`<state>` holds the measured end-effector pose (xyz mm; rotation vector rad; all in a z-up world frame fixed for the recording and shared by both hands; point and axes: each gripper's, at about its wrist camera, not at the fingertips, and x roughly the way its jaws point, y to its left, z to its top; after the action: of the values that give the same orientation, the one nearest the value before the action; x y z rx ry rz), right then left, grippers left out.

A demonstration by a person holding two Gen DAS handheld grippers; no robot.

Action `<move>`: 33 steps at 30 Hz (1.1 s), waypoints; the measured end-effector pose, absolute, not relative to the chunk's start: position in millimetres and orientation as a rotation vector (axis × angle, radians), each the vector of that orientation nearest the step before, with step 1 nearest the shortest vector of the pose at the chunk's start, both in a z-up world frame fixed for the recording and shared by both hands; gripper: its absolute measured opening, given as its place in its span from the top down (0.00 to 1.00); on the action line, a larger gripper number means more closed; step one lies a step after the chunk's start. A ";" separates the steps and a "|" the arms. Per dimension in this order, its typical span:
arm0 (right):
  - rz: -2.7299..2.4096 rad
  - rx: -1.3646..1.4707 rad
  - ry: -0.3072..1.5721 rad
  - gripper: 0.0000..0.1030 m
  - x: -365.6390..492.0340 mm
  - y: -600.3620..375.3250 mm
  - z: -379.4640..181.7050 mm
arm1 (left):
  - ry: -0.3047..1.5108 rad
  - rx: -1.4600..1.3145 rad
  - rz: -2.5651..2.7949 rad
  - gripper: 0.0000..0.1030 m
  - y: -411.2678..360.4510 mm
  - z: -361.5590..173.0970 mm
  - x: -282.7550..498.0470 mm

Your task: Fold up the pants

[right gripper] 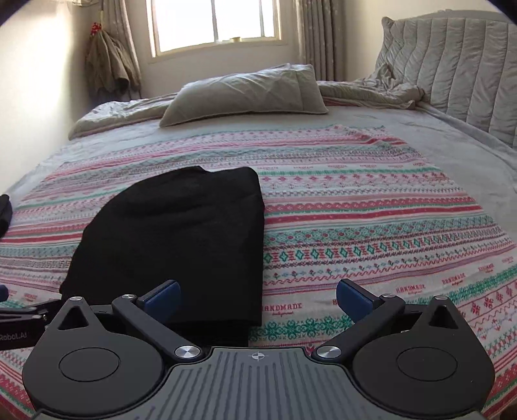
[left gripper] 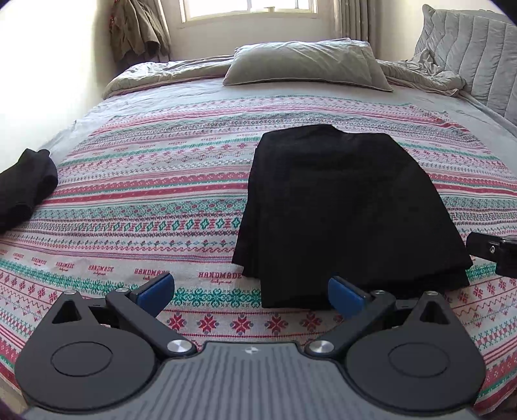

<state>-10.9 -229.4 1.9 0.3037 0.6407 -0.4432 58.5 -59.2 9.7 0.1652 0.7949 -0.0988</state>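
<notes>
Black pants lie folded into a compact stack on the patterned bedspread; they also show in the right wrist view. My left gripper is open and empty, just in front of the stack's near left corner. My right gripper is open and empty, at the stack's near right corner, with its left finger over the fabric edge. The right gripper's body shows at the right edge of the left wrist view.
Another dark folded garment lies at the bed's left edge. A grey pillow and rumpled duvet lie at the far side. A padded headboard stands on the right, and clothes hang by the window.
</notes>
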 end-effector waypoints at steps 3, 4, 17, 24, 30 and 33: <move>-0.439 0.280 0.648 0.00 -7.6 -223.7 -1.4 | 0.813 0.162 -0.099 0.00 -58.7 3.7 60.8; -0.433 0.268 0.644 0.00 -8.5 -219.7 -0.9 | 0.814 0.166 -0.097 0.00 -59.0 2.2 60.6; -0.381 0.163 0.662 0.00 -5.1 -193.9 -4.9 | 0.808 0.187 -0.085 0.00 -59.4 -1.7 57.6; -0.397 0.172 0.663 0.00 -6.0 -196.6 -4.7 | 0.813 0.184 -0.094 0.00 -59.3 -2.0 57.5; -0.401 0.169 0.659 0.00 -6.3 -195.8 -4.4 | 0.816 0.184 -0.093 0.00 -59.8 -2.4 57.1; -0.402 0.172 0.659 0.00 -6.5 -195.9 -4.5 | 0.817 0.184 -0.094 0.00 -59.9 -2.4 56.5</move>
<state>-6.5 -195.9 -4.5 0.1723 0.6588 -0.4016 56.5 -59.9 -2.4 0.1841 0.8175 -0.0936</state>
